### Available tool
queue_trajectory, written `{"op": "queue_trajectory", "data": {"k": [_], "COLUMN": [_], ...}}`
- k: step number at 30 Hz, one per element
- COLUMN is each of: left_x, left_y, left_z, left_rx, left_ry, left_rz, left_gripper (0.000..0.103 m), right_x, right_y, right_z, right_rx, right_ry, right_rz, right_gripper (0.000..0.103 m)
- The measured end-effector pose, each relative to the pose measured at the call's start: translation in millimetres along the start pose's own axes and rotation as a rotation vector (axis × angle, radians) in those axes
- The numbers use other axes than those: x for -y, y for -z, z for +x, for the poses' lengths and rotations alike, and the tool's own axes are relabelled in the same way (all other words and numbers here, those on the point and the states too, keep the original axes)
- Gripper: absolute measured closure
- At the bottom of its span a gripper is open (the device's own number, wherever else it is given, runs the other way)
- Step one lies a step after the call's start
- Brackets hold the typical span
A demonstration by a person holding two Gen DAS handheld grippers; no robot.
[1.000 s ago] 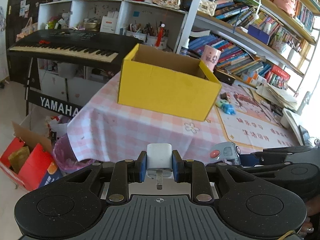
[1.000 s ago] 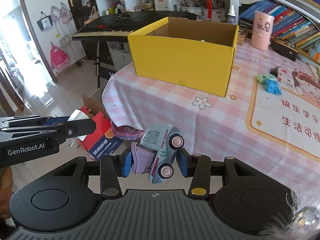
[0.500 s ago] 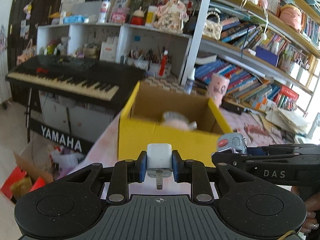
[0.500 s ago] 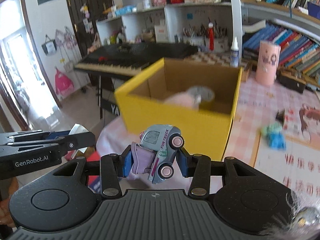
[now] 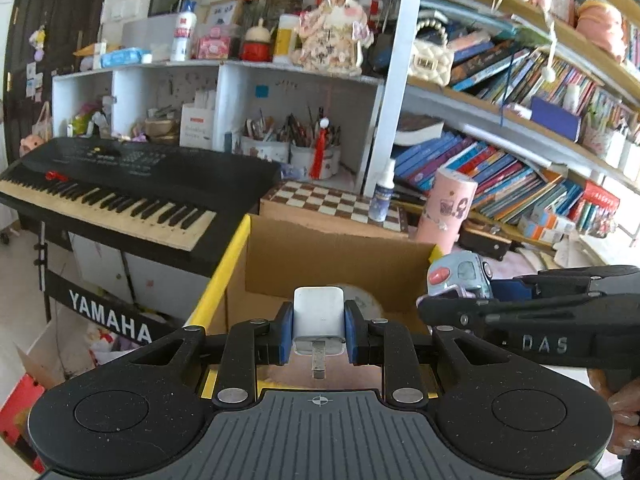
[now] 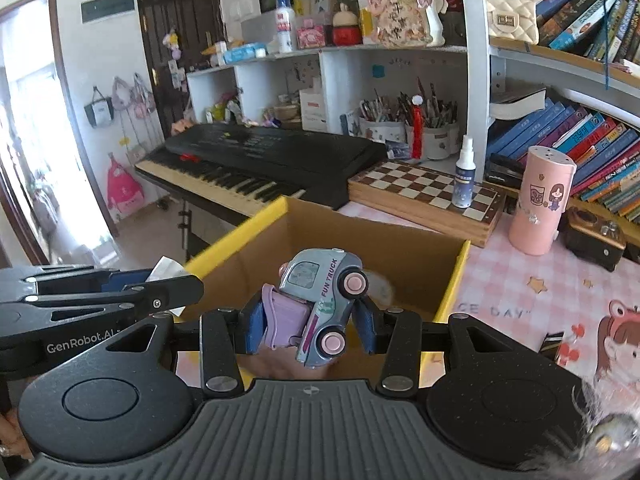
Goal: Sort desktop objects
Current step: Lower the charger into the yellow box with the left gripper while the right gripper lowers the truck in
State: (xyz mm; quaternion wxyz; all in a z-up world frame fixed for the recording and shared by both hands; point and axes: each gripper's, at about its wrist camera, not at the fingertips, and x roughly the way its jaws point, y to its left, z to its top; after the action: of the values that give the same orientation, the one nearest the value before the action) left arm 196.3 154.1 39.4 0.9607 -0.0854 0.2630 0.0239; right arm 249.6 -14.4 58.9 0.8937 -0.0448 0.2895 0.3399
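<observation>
My left gripper (image 5: pixel 318 330) is shut on a white charger plug (image 5: pixel 319 318), its metal prong pointing back toward the camera. It hangs over the open yellow cardboard box (image 5: pixel 340 256). My right gripper (image 6: pixel 310 322) is shut on a blue toy truck (image 6: pixel 320 300) with pink wheels, also over the box (image 6: pixel 400 248). The truck also shows in the left wrist view (image 5: pixel 460 274), held in the right gripper (image 5: pixel 452 300). The left gripper shows at the left of the right wrist view (image 6: pixel 176 284). A pale round object (image 5: pixel 360 300) lies inside the box.
A black Yamaha keyboard (image 5: pixel 120 188) stands left of the box. Behind the box are a chessboard (image 6: pixel 428 192), a spray bottle (image 6: pixel 464 176) and a pink cylinder (image 6: pixel 542 200). Bookshelves (image 5: pixel 520 160) fill the right. The pink checked tablecloth (image 6: pixel 540 300) extends right.
Both grippers have moved forward and up from the table's near edge to above the open box, each still holding its object. The box interior has come into view.
</observation>
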Motion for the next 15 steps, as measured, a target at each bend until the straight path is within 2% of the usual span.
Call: {"op": "queue_trajectory", "data": {"k": [7, 15], "left_x": [1.9, -3.6], "left_y": [3.5, 11.0], "left_z": [49.5, 80.3], "left_rx": [-0.09, -0.186], "left_ry": [-0.051, -0.094], "left_rz": [0.02, -0.001], "left_gripper": [0.079, 0.079], "right_x": [18.4, 19.9], "right_y": [4.9, 8.9], "right_z": [41.3, 81.6], "right_rx": [-0.092, -0.245], "right_ry": [0.002, -0.011], "right_rz": [-0.117, -0.364], "right_gripper": [0.061, 0.061]}}
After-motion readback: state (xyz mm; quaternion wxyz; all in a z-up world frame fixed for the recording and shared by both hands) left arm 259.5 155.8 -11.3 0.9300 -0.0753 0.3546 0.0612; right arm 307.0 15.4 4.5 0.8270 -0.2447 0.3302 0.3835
